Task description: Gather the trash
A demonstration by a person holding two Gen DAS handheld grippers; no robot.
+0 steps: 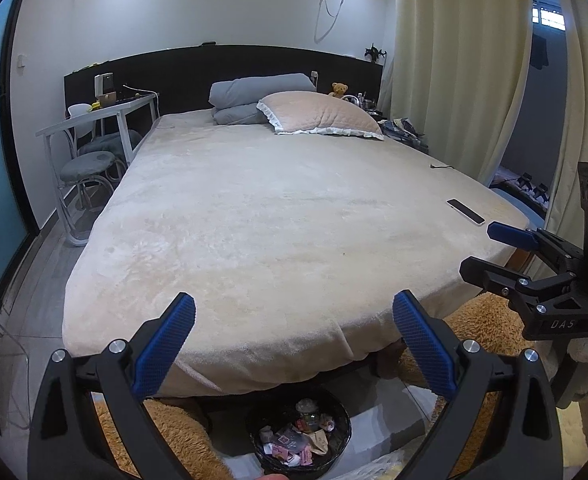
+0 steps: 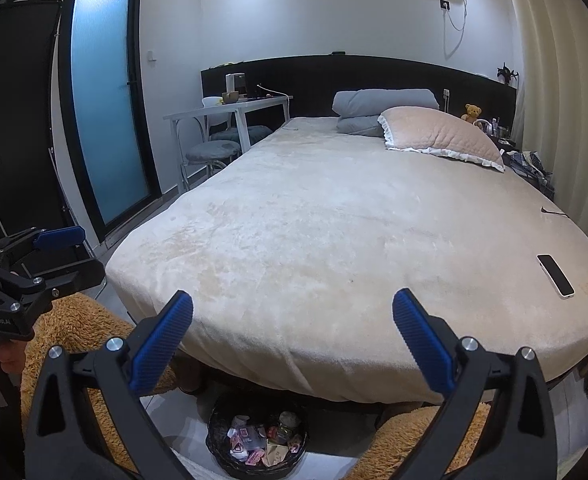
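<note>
A black trash bin (image 1: 299, 436) stands on the floor at the foot of the bed, holding several wrappers and crumpled papers; it also shows in the right wrist view (image 2: 258, 442). My left gripper (image 1: 294, 344) is open and empty, held above the bin and facing the bed. My right gripper (image 2: 292, 340) is open and empty, also above the bin. The right gripper appears at the right edge of the left wrist view (image 1: 505, 248), the left gripper at the left edge of the right wrist view (image 2: 62, 252). I see no loose trash on the bed.
A wide bed (image 1: 274, 220) with a cream blanket fills the view. A phone (image 1: 465, 211) and a thin cable (image 1: 441, 167) lie near its right edge. Pillows (image 1: 317, 116) sit at the head. A white desk and stools (image 1: 94, 148) stand left. Orange shaggy rugs (image 1: 481, 320) flank the bin.
</note>
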